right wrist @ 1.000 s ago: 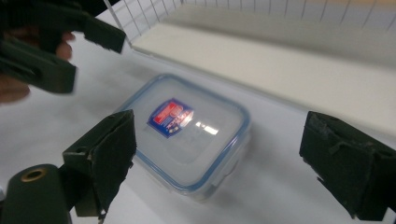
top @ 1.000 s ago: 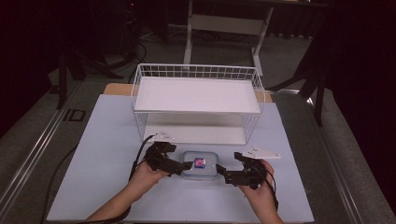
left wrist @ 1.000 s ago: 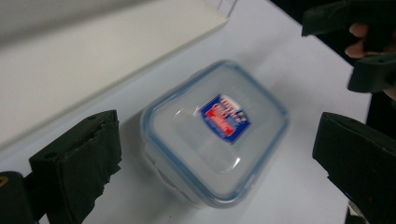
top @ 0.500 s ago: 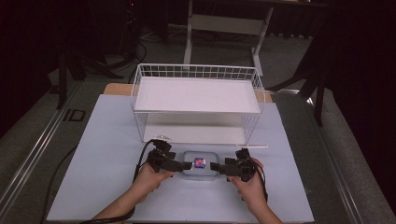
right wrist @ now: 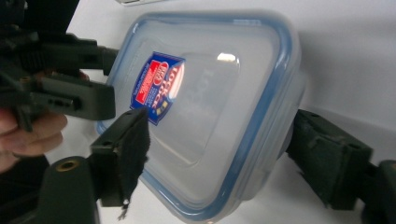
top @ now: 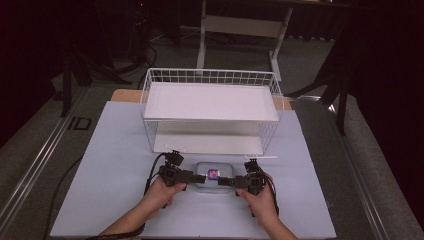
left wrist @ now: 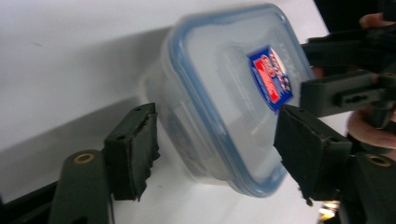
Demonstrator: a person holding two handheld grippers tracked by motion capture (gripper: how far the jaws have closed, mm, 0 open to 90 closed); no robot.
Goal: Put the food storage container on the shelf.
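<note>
A clear plastic container (top: 214,176) with a blue-rimmed lid and a red-and-blue sticker lies on the pale table near its front edge. My left gripper (top: 200,177) stands at its left end, my right gripper (top: 224,181) at its right end. In the left gripper view the container (left wrist: 224,93) sits between the spread jaws of my left gripper (left wrist: 217,144), the pads close against its sides. The right gripper view shows the container (right wrist: 210,116) likewise straddled by my right gripper (right wrist: 224,140). Both grippers are open.
A white wire rack (top: 210,100) with two shelves stands just behind the container. The pale table top (top: 115,150) stretches to both sides. Beyond the table lie dark floor and stand legs (top: 202,35).
Both hands have drawn in toward the container from either side, and the jaws now straddle its two ends. The container has stayed in place.
</note>
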